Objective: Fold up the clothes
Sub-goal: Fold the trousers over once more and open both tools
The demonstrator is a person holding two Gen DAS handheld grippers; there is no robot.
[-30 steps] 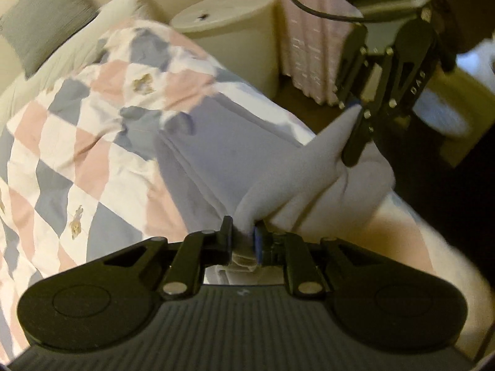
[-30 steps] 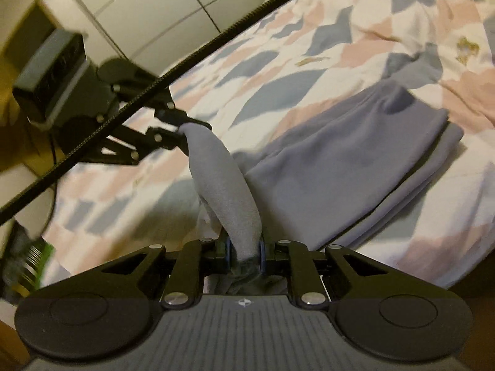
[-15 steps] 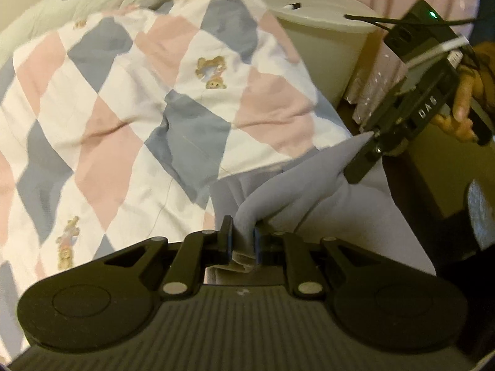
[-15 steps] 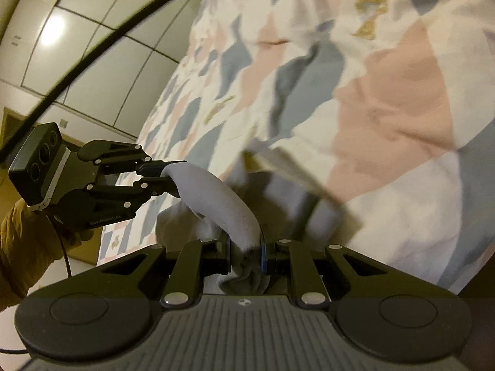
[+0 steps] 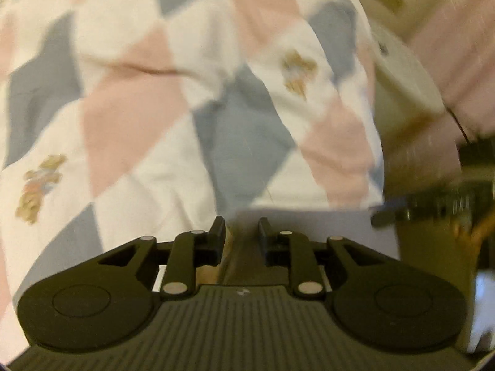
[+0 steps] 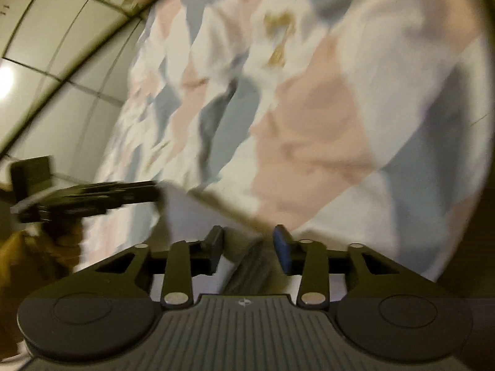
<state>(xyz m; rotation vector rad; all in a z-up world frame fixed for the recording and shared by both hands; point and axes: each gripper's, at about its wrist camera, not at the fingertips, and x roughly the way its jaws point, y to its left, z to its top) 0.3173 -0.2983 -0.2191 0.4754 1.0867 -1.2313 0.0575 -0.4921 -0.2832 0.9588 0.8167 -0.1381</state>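
Your left gripper (image 5: 239, 232) has its jaws parted a little, and your right gripper (image 6: 247, 244) stands wider apart; neither seems to pinch anything, though blur makes this uncertain. The grey garment (image 5: 324, 225) lies flat on the checked quilt (image 5: 154, 92) at the near edge of the bed, between the two tools. You appear to be at the release that ends a fold (the cloth's edge looks straight). Next, judge whether another fold is needed, then re-grip both corners evenly.
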